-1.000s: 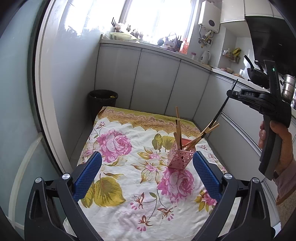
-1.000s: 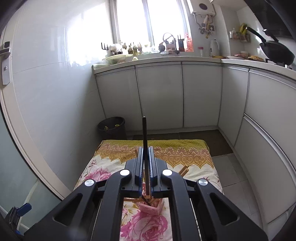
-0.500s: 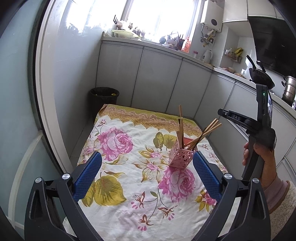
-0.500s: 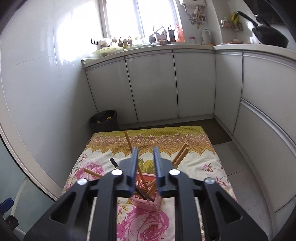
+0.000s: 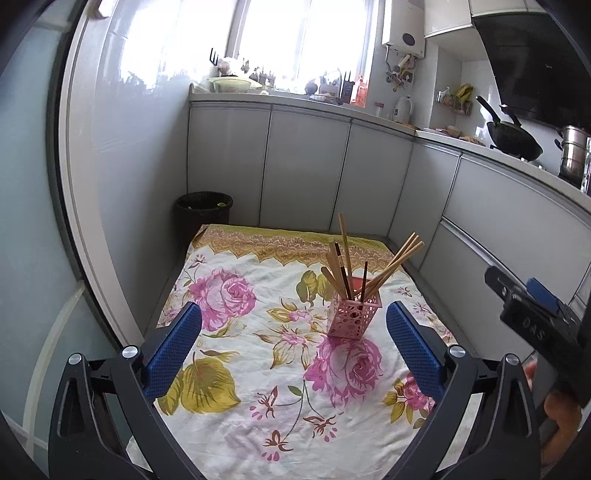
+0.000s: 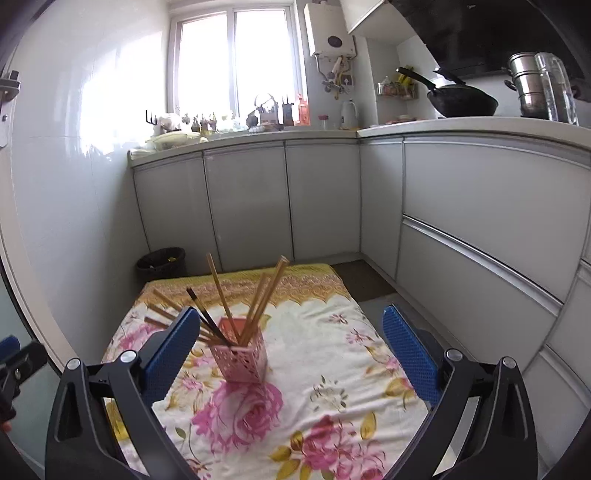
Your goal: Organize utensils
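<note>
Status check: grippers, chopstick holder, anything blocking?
Left gripper open, empty. Right gripper opening, nothing between fingers. Chopsticks standing in pink holder on floral cloth. Nothing blocking.

Wooden chopsticks (image 5: pixel 400 258), perforated plastic holder (image 5: pixel 352 315)

Floral cloth (image 5: pixel 258 369) on the floor; black bin (image 5: pixel 204 212) in the corner; wok (image 6: pixel 461 101) on the counter (image 6: pixel 461 123).

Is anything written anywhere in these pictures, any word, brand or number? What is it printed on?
"DAS": pale letters on the black body of the right gripper, seen from the left wrist camera.
Bottles and boxes on the countertop: labels too small and blurred to read.
Wall-mounted water heater: no readable marking.
</note>
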The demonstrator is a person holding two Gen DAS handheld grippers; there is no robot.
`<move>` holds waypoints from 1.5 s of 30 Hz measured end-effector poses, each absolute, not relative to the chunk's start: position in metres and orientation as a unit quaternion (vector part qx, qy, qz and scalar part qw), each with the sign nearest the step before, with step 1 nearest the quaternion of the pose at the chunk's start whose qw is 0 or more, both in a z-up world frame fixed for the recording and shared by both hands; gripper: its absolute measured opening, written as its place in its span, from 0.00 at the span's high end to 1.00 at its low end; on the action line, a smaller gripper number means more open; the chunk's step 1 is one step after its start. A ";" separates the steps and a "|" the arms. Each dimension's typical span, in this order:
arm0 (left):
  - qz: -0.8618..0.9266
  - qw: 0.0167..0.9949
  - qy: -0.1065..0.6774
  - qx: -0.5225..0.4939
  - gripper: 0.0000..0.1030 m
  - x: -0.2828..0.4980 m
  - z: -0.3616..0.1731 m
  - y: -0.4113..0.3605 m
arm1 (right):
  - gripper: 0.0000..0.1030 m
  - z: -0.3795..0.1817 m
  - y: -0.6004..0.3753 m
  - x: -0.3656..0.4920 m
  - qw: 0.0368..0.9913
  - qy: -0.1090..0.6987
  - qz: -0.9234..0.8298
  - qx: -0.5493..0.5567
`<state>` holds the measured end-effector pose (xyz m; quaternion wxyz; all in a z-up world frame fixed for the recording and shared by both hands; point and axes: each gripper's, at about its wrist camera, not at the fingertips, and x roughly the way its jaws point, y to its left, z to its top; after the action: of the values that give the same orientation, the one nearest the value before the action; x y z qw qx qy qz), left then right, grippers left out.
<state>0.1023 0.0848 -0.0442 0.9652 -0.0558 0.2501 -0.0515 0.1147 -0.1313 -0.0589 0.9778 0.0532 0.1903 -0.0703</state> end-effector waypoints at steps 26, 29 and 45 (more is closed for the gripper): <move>0.002 0.981 0.194 -0.013 0.07 0.013 0.002 0.006 | 0.06 -0.037 -0.184 -0.001 0.963 0.208 -0.112 0.127; 0.004 0.981 0.192 -0.008 0.07 0.009 0.004 0.004 | 0.06 -0.035 -0.185 -0.007 0.963 0.204 -0.116 0.129; 0.004 0.984 0.180 -0.011 0.07 -0.005 0.016 0.005 | 0.06 -0.018 -0.180 -0.024 0.969 0.177 -0.122 0.121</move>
<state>-0.0050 0.0048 0.0163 0.9835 -0.0109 0.1803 0.0042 -0.0243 -0.1798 -0.0175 0.9691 0.1209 0.1770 -0.1224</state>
